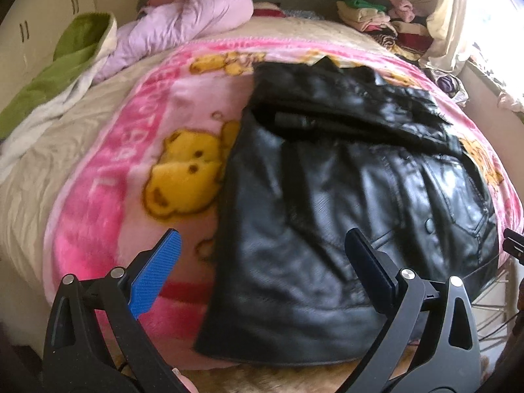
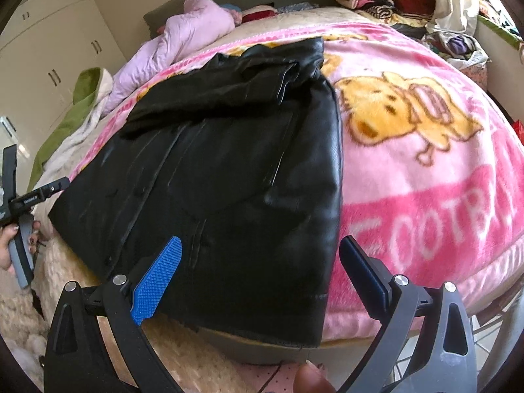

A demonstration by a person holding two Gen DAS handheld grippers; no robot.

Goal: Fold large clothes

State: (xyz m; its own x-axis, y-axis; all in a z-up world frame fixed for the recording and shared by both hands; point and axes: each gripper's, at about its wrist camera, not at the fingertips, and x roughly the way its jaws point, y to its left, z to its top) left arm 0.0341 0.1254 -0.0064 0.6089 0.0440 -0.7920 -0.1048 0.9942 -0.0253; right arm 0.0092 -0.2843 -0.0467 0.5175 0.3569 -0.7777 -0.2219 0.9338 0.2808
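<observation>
A black leather jacket (image 1: pixel 344 203) lies on a pink bear-print blanket (image 1: pixel 131 150) on the bed, its sides folded in and a sleeve laid across its upper part. My left gripper (image 1: pixel 262 249) is open and empty, hovering above the jacket's near hem at its left edge. In the right wrist view the jacket (image 2: pixel 229 163) fills the middle, on the blanket (image 2: pixel 425 170). My right gripper (image 2: pixel 260 252) is open and empty above the hem near the jacket's right edge. The hand-held left tool (image 2: pixel 19 203) shows at the far left.
A lilac padded coat (image 1: pixel 183 19) and a green and white garment (image 1: pixel 65 65) lie at the bed's far left. Stacks of folded clothes (image 1: pixel 376 16) sit at the far right by the bright window. White wardrobe doors (image 2: pixel 49 49) stand to the left.
</observation>
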